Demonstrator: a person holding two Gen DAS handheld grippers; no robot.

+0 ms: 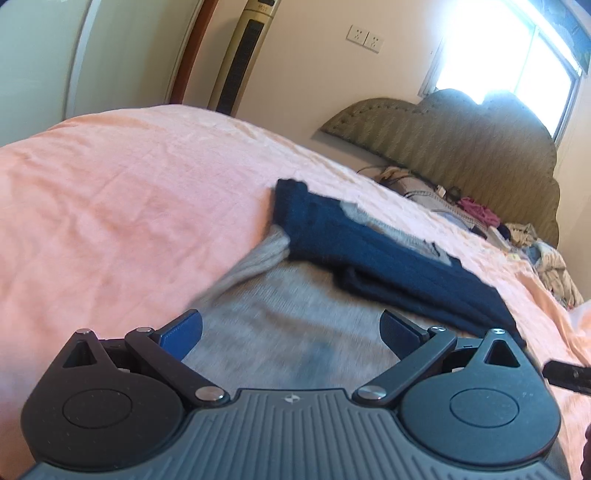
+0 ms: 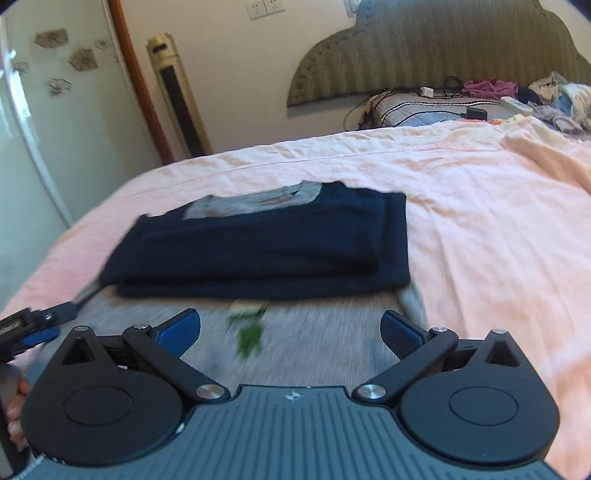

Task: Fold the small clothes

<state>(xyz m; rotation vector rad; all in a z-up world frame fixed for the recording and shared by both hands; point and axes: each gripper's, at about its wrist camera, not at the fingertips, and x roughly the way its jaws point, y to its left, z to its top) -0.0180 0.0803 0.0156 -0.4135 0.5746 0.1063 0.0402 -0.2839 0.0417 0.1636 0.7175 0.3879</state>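
Grey knit garment with navy blue sleeves [image 2: 258,243] lies on the pink bedspread [image 2: 480,221] — navy sleeves folded across the upper part, grey body stretching back under both grippers. Right gripper [image 2: 290,326]: blue-padded fingers [image 2: 177,330] spread wide, nothing between them, navy fold just ahead. Left gripper [image 1: 291,328]: fingers wide too, empty — grey fabric below, navy fold ahead-right.

We find a home bedroom: a bed under a pink bedspread [image 2: 461,206], a padded headboard [image 2: 436,48] against the wall, loose clothes and chargers [image 2: 524,99] heaped beneath it, wall sockets [image 2: 264,8], a tower fan [image 2: 177,92].
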